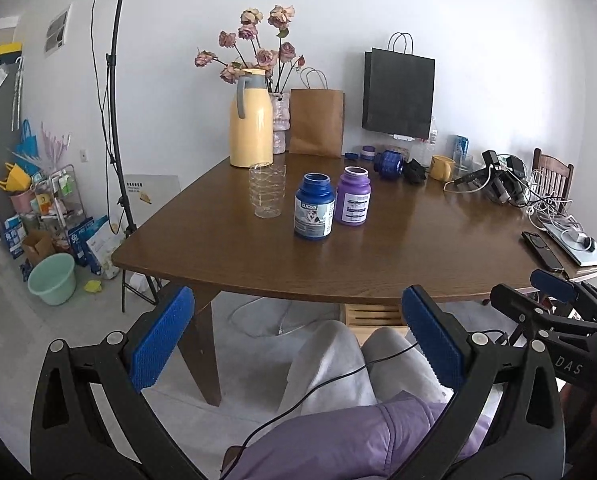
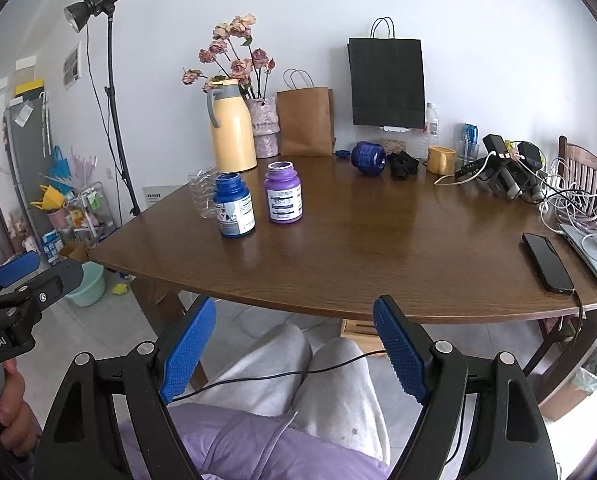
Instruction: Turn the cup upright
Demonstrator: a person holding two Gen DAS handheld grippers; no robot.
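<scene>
A clear ribbed plastic cup [image 1: 267, 190] stands on the brown table [image 1: 398, 248] with its wider rim up, left of a blue bottle [image 1: 314, 212] and a purple bottle [image 1: 353, 196]. In the right wrist view the cup [image 2: 202, 194] is partly hidden behind the blue bottle [image 2: 234, 208]. My left gripper [image 1: 298, 296] is open and empty, held short of the table's near edge above a person's lap. My right gripper [image 2: 294, 304] is likewise open and empty, off the table. Each gripper shows at the edge of the other's view.
At the back stand a yellow thermos jug [image 1: 250, 120], a vase of flowers, a brown paper bag [image 1: 316, 122] and a black bag. A blue jar [image 1: 388, 164] lies on its side near a yellow mug [image 1: 442, 167]. Cables, a phone [image 2: 546, 262] and a laptop crowd the right edge.
</scene>
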